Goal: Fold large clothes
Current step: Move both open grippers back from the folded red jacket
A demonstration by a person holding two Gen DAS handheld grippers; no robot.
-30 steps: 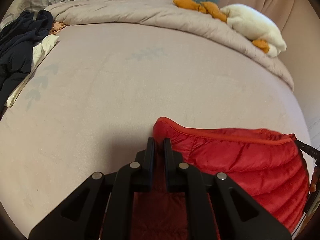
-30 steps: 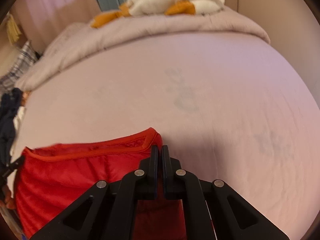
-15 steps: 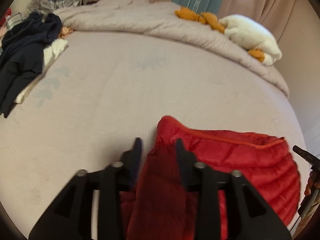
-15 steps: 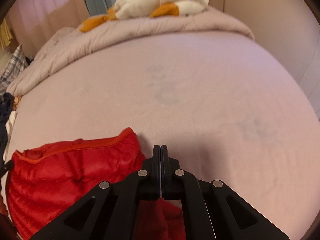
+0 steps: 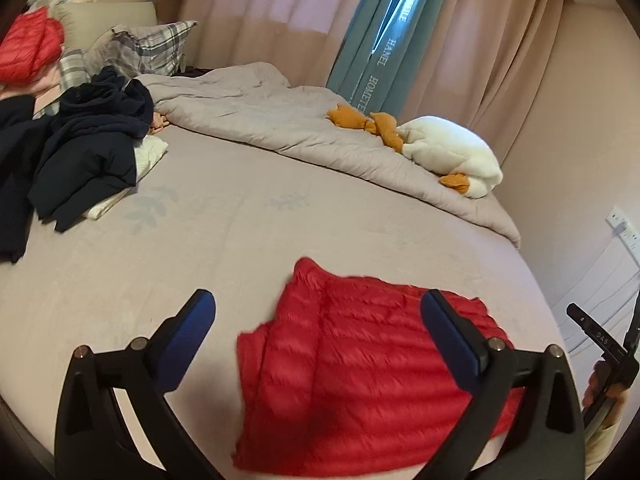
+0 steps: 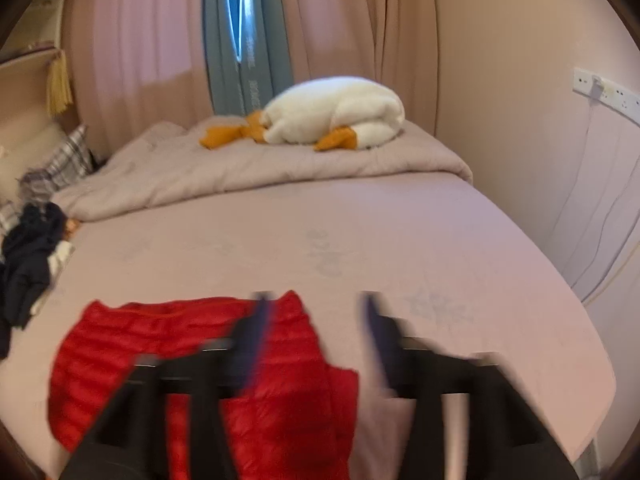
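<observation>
A red quilted down jacket (image 5: 372, 376) lies folded flat on the mauve bed sheet (image 5: 240, 240), near the bed's front edge. My left gripper (image 5: 318, 318) hangs above it, jaws opening wide, blue pads bare, nothing pinched between them. In the right wrist view the same jacket (image 6: 192, 352) spreads below and to the left. My right gripper (image 6: 316, 320) is blurred by motion, its jaws opening, apart from the cloth and above its right edge. The other gripper's tip and a hand (image 5: 604, 364) show at the far right of the left wrist view.
A heap of dark navy clothes (image 5: 80, 152) lies at the left of the bed. A rumpled grey duvet (image 5: 304, 136) runs along the back, with a white and orange plush duck (image 5: 444, 152) on it. Plaid pillows (image 5: 148, 48) and another red garment (image 5: 28, 48) sit far left. Wall and socket strip (image 6: 604, 92) at right.
Both grippers were shut on the red jacket's corners a second ago; the left let go first, then the right, and both have risen and drawn back, leaving the jacket lying folded.
</observation>
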